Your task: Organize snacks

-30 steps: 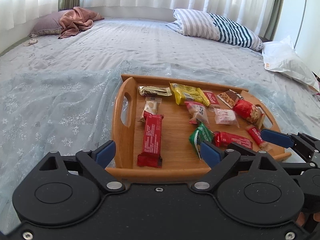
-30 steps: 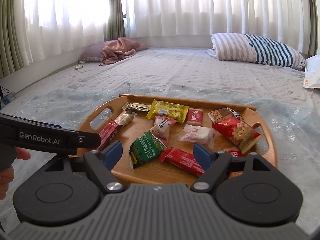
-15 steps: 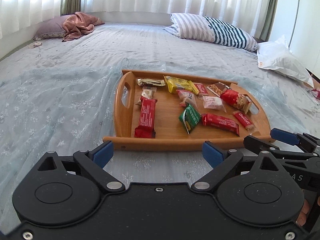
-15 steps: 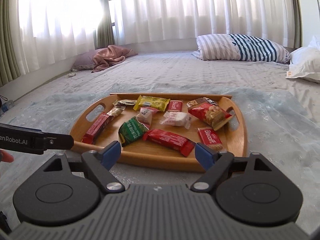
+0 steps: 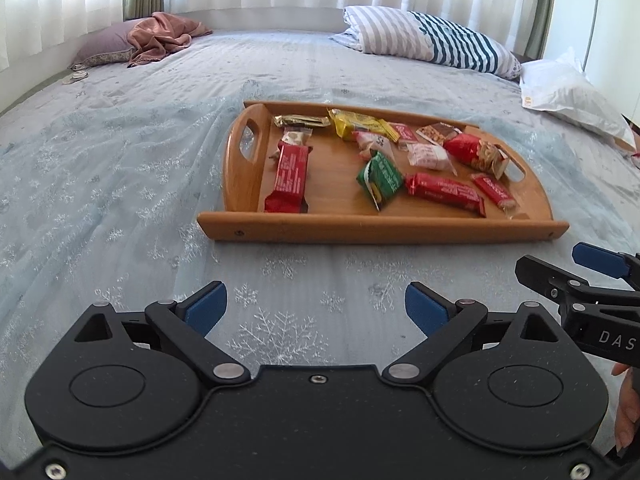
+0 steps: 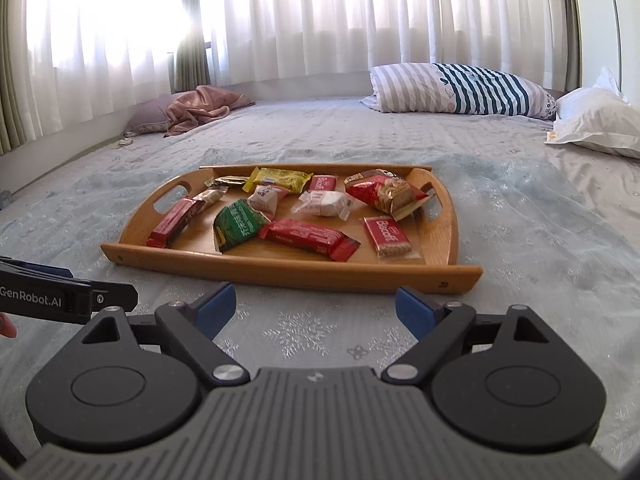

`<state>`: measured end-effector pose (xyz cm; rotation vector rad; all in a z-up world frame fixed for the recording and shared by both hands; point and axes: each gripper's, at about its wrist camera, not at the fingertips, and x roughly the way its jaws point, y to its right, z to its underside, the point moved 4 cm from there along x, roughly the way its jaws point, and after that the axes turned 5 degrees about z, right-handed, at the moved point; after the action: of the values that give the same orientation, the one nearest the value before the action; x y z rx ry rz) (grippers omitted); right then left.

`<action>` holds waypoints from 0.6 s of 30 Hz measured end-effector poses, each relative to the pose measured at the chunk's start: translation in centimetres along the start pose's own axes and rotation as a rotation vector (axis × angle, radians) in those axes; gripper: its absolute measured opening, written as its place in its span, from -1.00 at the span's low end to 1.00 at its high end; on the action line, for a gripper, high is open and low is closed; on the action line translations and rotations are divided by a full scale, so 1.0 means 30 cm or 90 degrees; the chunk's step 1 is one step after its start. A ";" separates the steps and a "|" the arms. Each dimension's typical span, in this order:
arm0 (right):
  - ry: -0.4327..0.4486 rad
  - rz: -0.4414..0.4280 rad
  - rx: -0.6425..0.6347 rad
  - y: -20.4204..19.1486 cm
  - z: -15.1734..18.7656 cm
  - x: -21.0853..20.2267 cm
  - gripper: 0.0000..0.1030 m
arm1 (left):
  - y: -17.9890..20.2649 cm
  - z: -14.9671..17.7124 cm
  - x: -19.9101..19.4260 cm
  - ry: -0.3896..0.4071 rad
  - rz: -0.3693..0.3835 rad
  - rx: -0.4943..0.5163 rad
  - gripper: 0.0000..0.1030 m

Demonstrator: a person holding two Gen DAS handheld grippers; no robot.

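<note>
On a bed (image 5: 120, 168) under curtained windows, a wooden tray (image 5: 380, 230) gathers the wrapped snacks (image 6: 308, 236) in one place, while the left gripper (image 5: 316, 308) and right gripper (image 6: 314, 306) hover short of its front rim, jaws wide open and empty, seemingly ready to reach in.

Bare bedspread (image 5: 304, 276) fills the lower middle of both views, giving a passage up to the wooden tray's (image 6: 288, 270) low front wall. Inside, wrapped snacks crowd the right and rear; bare wood lies centre-left between the long red bar (image 5: 289, 178) and green packet (image 5: 382, 178).
</note>
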<state>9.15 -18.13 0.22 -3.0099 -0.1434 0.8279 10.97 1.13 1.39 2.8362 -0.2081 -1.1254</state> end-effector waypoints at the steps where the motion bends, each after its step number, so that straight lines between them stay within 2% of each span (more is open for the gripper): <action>1: -0.002 0.002 -0.001 0.002 0.007 0.001 0.86 | 0.002 0.007 0.005 -0.003 0.001 -0.001 0.86; 10: -0.017 0.028 0.002 0.017 0.067 0.032 0.93 | 0.004 0.045 0.058 -0.017 -0.013 -0.003 0.86; 18: -0.029 0.045 0.003 0.017 0.101 0.064 0.96 | 0.010 0.060 0.096 -0.006 -0.032 0.015 0.89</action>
<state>9.30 -18.47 -3.39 -3.0095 -0.0356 0.9022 11.78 0.33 -1.84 2.8723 -0.1511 -1.1541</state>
